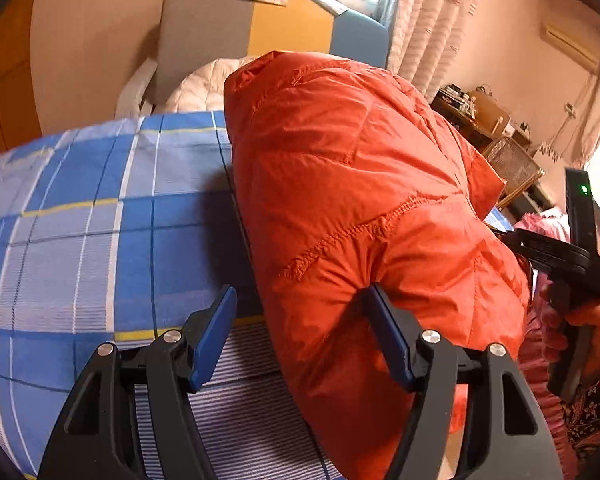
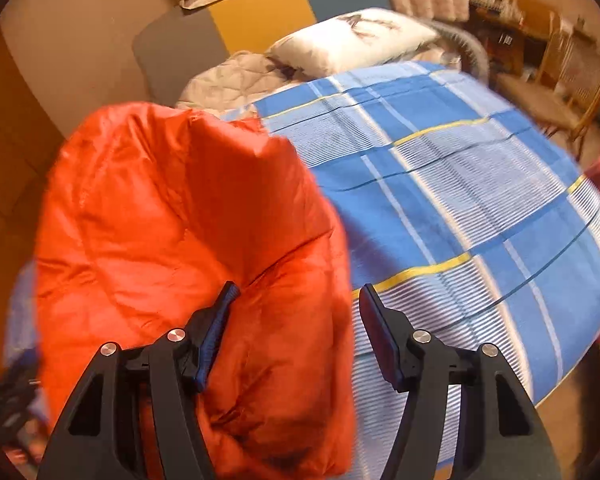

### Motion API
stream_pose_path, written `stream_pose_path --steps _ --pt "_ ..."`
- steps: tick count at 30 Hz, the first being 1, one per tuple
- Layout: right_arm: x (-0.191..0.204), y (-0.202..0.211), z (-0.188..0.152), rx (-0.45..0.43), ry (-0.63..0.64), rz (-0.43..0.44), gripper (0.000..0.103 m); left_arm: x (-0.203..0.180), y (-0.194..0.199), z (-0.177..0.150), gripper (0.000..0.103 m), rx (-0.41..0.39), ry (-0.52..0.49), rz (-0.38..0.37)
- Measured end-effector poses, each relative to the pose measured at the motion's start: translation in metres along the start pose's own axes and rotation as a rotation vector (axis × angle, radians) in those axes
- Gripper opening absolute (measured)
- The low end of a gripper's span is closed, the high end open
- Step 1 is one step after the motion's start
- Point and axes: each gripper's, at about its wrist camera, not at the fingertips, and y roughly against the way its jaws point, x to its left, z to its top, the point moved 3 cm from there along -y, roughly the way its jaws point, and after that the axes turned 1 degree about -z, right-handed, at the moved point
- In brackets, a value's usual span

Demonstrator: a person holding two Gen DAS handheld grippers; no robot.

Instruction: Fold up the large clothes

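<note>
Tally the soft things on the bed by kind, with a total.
Orange puffer jacket: 1
Blue checked bedsheet: 1
White pillow: 1
Beige quilt: 1
Total: 4

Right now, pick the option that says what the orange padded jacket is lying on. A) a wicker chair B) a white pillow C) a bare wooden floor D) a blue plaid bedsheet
D: the orange padded jacket lies on the blue plaid bedsheet, which spreads out beside and beneath it in both wrist views.
</note>
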Motion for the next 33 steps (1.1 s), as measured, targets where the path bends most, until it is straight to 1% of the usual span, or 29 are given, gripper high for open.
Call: stream_pose_path --steps 1,2,3,4,8,9,10,12,13,16,17,20,21,22,23,24,25,27,28,29,31,32,33 --pt "-0.002 0.001 0.0 0.019 -0.011 0.027 0.063 0.001 -0.001 0.0 0.066 0.005 0.009 -0.005" --pt "-0.003 0.0 -0.001 0.037 -0.018 0.036 0.067 0.001 -0.002 0.0 0.067 0.008 0.01 -0.008" --pt "-0.007 -0.003 0.0 0.064 -0.03 0.039 0.075 0.001 -0.003 -0.001 0.067 0.011 0.01 -0.008" --pt "-0.01 -0.008 -0.001 0.095 -0.041 0.044 0.082 0.001 -0.004 -0.001 0.067 0.016 0.012 -0.011" --pt "-0.017 -0.033 -0.002 0.195 -0.083 0.09 0.089 0.003 -0.01 0.001 0.067 0.046 0.032 -0.029" --pt "-0.018 -0.04 -0.002 0.22 -0.092 0.097 0.093 0.002 -0.011 0.001 0.067 0.049 0.033 -0.028" --pt "-0.018 -0.046 -0.003 0.241 -0.098 0.116 0.093 0.001 -0.01 0.001 0.068 0.048 0.03 -0.023" --pt "-0.017 -0.053 -0.003 0.261 -0.101 0.132 0.093 -0.001 -0.011 0.0 0.076 0.039 0.0 0.03" --pt "-0.016 -0.054 -0.004 0.261 -0.091 0.131 0.093 -0.002 -0.01 0.0 0.079 0.036 -0.01 0.043" --pt "-0.013 -0.054 -0.004 0.265 -0.076 0.136 0.093 0.001 -0.009 0.001 0.078 0.035 0.005 0.02" --pt "-0.012 -0.054 -0.004 0.265 -0.075 0.144 0.092 0.004 -0.008 0.002 0.077 0.032 0.029 -0.011" --pt "-0.011 -0.053 -0.002 0.265 -0.063 0.166 0.089 0.013 -0.003 0.002 0.076 0.018 0.126 -0.156" --pt "-0.008 -0.053 -0.002 0.265 -0.052 0.174 0.086 0.015 -0.002 0.002 0.076 0.016 0.154 -0.202" --pt "-0.009 -0.053 0.0 0.269 -0.045 0.176 0.086 0.016 -0.004 0.001 0.076 0.026 0.19 -0.267" --pt "-0.009 -0.053 -0.001 0.272 -0.042 0.178 0.086 0.013 -0.009 0.001 0.076 0.049 0.192 -0.276" --pt "-0.009 -0.053 0.0 0.277 -0.04 0.185 0.085 0.009 -0.015 0.0 0.077 0.067 0.175 -0.258" --pt "-0.009 -0.055 0.0 0.281 -0.041 0.194 0.083 0.005 -0.018 0.0 0.079 0.069 0.157 -0.247" --pt "-0.009 -0.058 0.002 0.281 -0.04 0.211 0.08 0.001 -0.025 0.001 0.079 0.081 0.132 -0.245" --pt "-0.009 -0.059 0.002 0.282 -0.048 0.228 0.075 0.001 -0.026 0.001 0.077 0.082 0.134 -0.247" --pt "-0.009 -0.059 0.002 0.281 -0.053 0.242 0.073 -0.001 -0.027 0.0 0.072 0.084 0.131 -0.259" --pt "-0.005 -0.057 0.003 0.269 -0.033 0.244 0.066 -0.004 -0.025 -0.001 0.065 0.082 0.099 -0.25" --pt "-0.003 -0.056 0.003 0.263 -0.024 0.243 0.063 -0.007 -0.023 -0.001 0.062 0.079 0.081 -0.242" --pt "-0.002 -0.054 0.004 0.257 -0.017 0.239 0.059 -0.008 -0.022 -0.002 0.061 0.077 0.071 -0.234"
